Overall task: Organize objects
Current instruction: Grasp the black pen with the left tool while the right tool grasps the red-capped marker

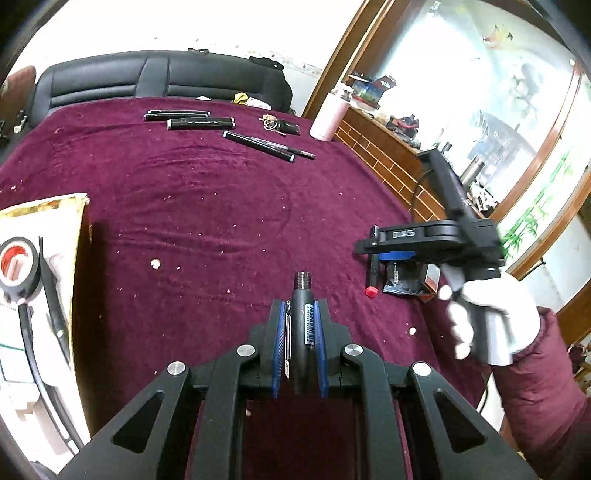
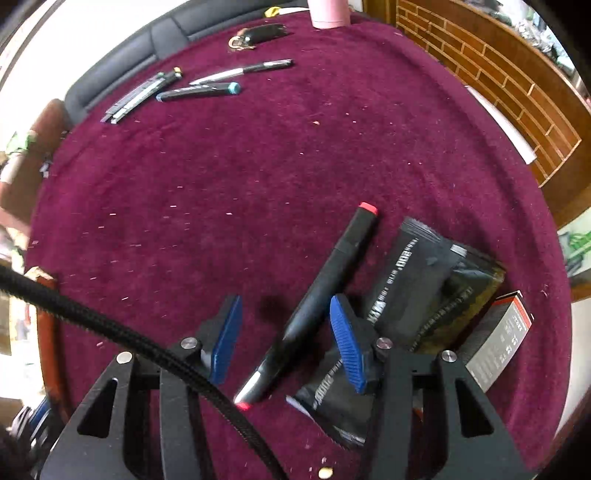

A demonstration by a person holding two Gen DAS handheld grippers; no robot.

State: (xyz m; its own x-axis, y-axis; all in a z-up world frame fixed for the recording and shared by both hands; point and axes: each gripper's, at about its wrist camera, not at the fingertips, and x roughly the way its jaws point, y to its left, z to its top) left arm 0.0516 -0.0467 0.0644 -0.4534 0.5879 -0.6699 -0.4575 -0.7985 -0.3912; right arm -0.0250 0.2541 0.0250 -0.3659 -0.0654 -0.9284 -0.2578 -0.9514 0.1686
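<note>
left tool (image 1: 299, 332): blue pads clamped together on a black pen (image 1: 301, 325), which stands up between them with its threaded metal tip toward 12 o'clock. a barcode label shows on the pen's barrel. the tool is held above the bench (image 1: 207, 206), which is covered in a maroon cloth flecked with pale crumbs.

right tool (image 2: 286, 339): pads stand apart, one on each side of a black marker (image 2: 325, 295) with red ends. the marker lies flat on the cloth, running from about 7 o'clock to 1 o'clock. neither pad is seen pressing on it. a braided black cable (image 2: 122, 332) crosses the lower left of the right wrist view.

at 3 o'clock of the marker, just beside it: black foil packets (image 2: 432, 291), overlapping, and a small dark box (image 2: 498, 343) with a red band, at the cloth's edge. in the left wrist view a white-gloved hand (image 1: 495, 314) holds the right tool's grip at 3 o'clock.

at 9 o'clock in the left wrist view: an open box (image 1: 44, 266) holding a roll of black tape (image 1: 16, 267) and black cords.

far side, toward 12 o'clock: a row of black markers (image 1: 199, 120), a teal-capped marker (image 2: 199, 91) and a slim pen (image 2: 243, 71), well apart from both tools. beyond them a black key case (image 2: 264, 33) with rings, and a pink bottle (image 1: 328, 116) at the bench's edge. a black padded seat (image 1: 155, 75) stands behind the bench.
</note>
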